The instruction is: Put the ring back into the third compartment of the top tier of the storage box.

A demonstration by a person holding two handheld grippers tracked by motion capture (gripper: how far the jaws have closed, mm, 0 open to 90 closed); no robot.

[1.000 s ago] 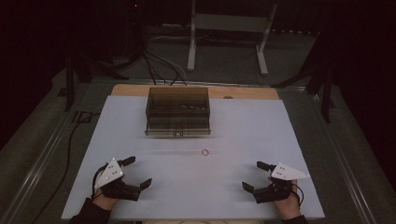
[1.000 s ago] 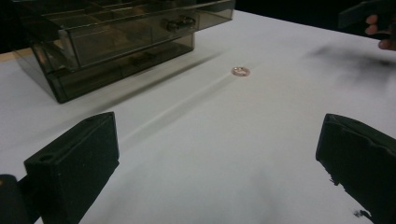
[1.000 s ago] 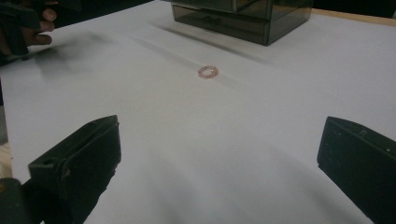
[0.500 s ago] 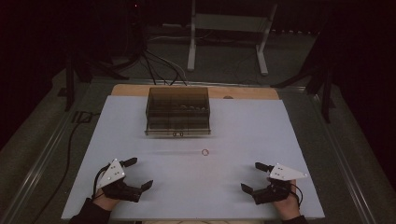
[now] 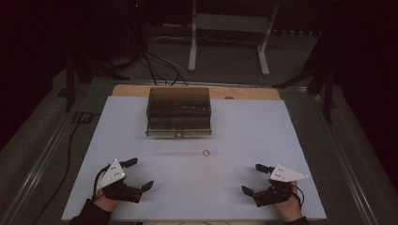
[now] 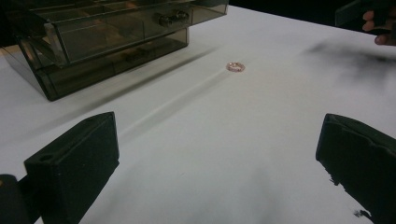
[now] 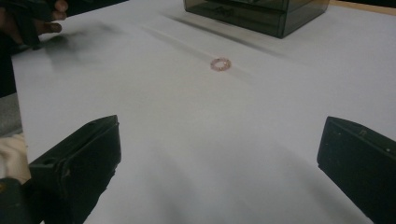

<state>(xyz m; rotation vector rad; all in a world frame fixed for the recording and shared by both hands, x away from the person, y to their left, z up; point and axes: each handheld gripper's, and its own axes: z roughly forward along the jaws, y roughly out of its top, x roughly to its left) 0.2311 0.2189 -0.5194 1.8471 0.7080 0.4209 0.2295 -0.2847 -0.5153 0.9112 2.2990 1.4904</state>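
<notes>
A small pink bead ring (image 5: 206, 153) lies flat on the white table sheet (image 5: 244, 126), a short way in front of a smoky clear drawer box (image 5: 179, 111). The left gripper view holds the ring (image 6: 235, 67) beyond the jaws, with the drawer box (image 6: 107, 42) at upper left. My left gripper (image 5: 139, 173) rests open near the front left edge, nothing between its jaws. My right gripper (image 5: 253, 178) rests open near the front right, also with nothing in it. In the right gripper view the ring (image 7: 220, 64) lies ahead and the box (image 7: 261, 11) at the top.
The drawer box has two drawers with small knobs (image 6: 169, 18), and small items lie on its top. A wooden board edge (image 5: 244, 93) shows behind the sheet. Beyond the table stand a white frame stand (image 5: 230, 28) and dark cables (image 5: 159, 63) on the floor.
</notes>
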